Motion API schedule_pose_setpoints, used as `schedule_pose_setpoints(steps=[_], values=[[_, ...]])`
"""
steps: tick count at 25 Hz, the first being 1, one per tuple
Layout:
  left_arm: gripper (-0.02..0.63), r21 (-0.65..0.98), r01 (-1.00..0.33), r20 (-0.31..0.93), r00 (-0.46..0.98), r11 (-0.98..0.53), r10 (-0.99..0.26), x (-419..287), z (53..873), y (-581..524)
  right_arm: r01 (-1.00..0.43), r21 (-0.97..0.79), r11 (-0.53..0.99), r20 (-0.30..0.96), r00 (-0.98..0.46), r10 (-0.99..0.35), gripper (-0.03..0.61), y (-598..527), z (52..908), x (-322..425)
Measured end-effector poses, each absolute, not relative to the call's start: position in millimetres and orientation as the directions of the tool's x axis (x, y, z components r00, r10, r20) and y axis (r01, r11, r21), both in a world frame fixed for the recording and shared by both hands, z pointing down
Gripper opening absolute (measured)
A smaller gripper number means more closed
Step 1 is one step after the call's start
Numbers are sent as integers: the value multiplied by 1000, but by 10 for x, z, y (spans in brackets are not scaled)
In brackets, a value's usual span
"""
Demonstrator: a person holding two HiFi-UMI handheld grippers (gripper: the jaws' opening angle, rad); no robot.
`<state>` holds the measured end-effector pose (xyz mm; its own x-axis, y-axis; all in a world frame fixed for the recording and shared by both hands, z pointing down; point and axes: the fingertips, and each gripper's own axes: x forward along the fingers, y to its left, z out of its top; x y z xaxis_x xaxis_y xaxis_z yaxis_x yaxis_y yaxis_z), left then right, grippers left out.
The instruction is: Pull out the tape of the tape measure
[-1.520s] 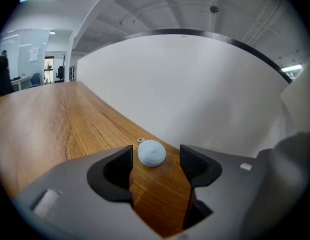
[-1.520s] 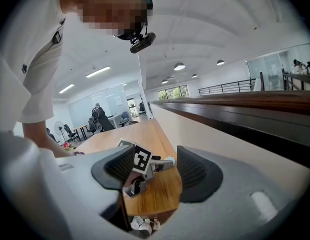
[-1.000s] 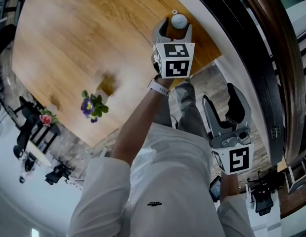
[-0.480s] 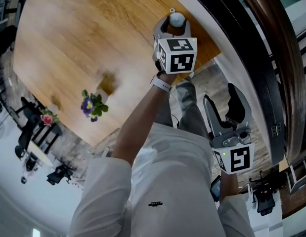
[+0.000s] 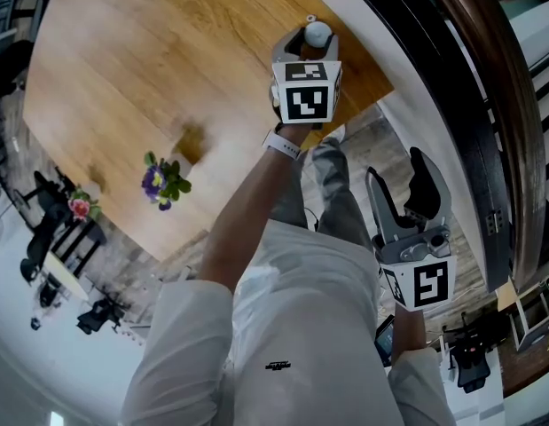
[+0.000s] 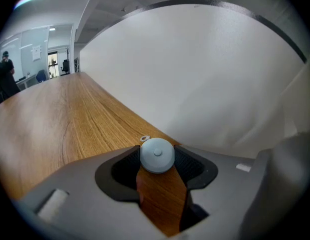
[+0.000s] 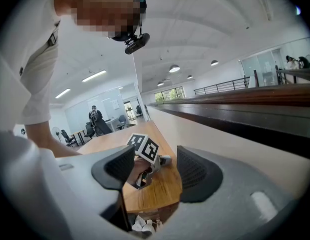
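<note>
Between the two dark pads of the left gripper (image 5: 311, 43), a round grey-blue tape measure (image 6: 157, 155) is resting on the wooden table (image 5: 123, 78), close to the table's far edge and to the white wall (image 6: 210, 69) rising beyond the jaw tips. The jaws have just been closing, and the pads are now meeting the case on its left and right sides, so this gripper is grasping the tape measure. The case is filling the whole gap at the tips, while bare wood is showing in the wider gap behind it, nearer the gripper's body. A small metal ring (image 6: 144, 138) is lying on the wood just past the case, on the side away from the gripper; whether it is touching the case I cannot tell. The gripper is pointing forward and down at a slant, its marker cube (image 5: 307, 94) facing up, and a hand wearing a white wristband (image 5: 283, 145) is holding it from behind. The right gripper (image 7: 155, 159) is hanging well back from the left one, off the table's near edge, released, with its jaws standing wide apart and nothing between the pads. Beyond its tips the left gripper's cube and the table corner are showing. A bunch of purple flowers (image 5: 163, 183) is standing well to the left of the left gripper, nearer the person.
</note>
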<state>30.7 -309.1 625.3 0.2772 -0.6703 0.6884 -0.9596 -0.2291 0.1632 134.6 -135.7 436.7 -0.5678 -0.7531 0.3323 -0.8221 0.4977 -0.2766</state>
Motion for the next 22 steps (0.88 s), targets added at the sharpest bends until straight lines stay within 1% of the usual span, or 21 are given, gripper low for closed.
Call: schedule_pose_setpoints(steps=[8,22], values=[[236,174,-954,672,297,-245,-678,328,6131,-2771,-822,-245,515,309,-569,-762,258,-1264,4231,1374],[236,212,-923,618,381,-321,-688,288,5706,-2187,-806,-189,561,249,-592,-767,258,-1073,3951,1304]])
